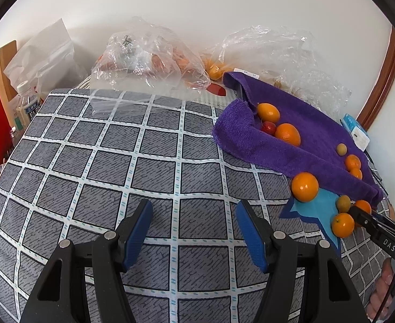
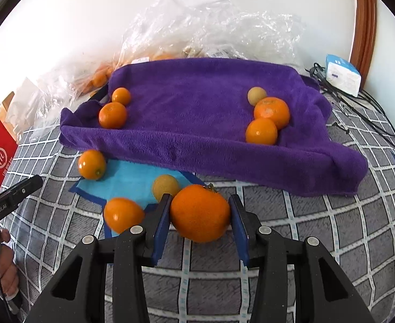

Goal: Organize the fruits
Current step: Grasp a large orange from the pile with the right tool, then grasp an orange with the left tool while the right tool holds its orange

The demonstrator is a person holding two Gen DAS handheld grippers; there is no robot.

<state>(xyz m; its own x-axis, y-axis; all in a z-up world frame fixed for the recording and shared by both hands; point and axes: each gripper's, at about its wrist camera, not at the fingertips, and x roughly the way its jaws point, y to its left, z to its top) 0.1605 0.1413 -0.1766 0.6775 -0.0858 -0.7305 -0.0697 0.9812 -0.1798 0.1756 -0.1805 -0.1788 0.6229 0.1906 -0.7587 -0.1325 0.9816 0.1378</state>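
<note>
Orange (image 2: 200, 212) clamped between fingers of right hand-held gripper (image 2: 199, 215), just in front of purple towel (image 2: 197, 123) on checked desk (image 2: 305, 228). Left hand-held gripper (image 1: 194, 226) held wide, nothing between fingers. More oranges seen on towel.

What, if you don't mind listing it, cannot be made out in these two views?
- Left wrist view: the right gripper is mostly cut off by the frame edge; its jaws hide behind fruit.
- Left wrist view: contents of the clear plastic bag blur behind crinkled film.
- Right wrist view: under the purple towel, whatever props its edges is covered.
</note>
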